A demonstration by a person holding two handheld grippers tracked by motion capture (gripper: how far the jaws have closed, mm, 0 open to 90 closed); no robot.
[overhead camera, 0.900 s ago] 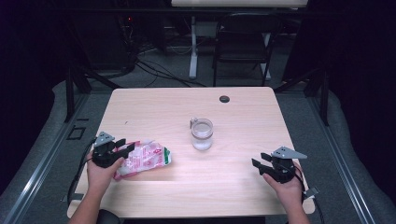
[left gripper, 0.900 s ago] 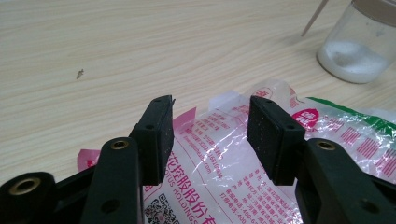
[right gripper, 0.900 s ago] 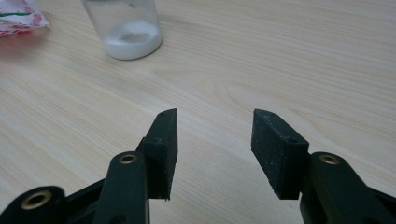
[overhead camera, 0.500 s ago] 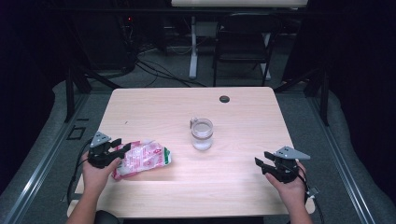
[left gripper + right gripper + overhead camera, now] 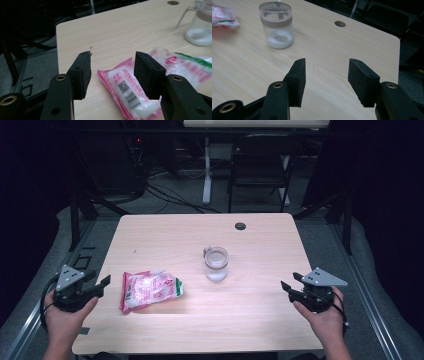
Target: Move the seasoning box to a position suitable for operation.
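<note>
A pink and white plastic bag (image 5: 150,290) lies flat on the left part of the wooden table (image 5: 250,320). My left gripper (image 5: 102,282) hovers at the table's left edge, just left of the bag, jaws open and holding nothing. In the left gripper view the bag (image 5: 130,92) lies on the table beyond the open left gripper (image 5: 112,67). A clear glass cup (image 5: 216,264) with white powder in its bottom stands at the table's middle. My right gripper (image 5: 289,281) is open near the right edge, well right of the cup (image 5: 277,25), with bare wood between its jaws (image 5: 325,75).
A round cable hole (image 5: 240,226) sits near the table's far edge. Behind the table are a dark folding chair (image 5: 260,165), a white post and cables on the floor. Metal frame rails run along both sides of the table.
My left gripper has drawn back to the left, away from the bag, which stays on the table. My right gripper has shifted a little to the right.
</note>
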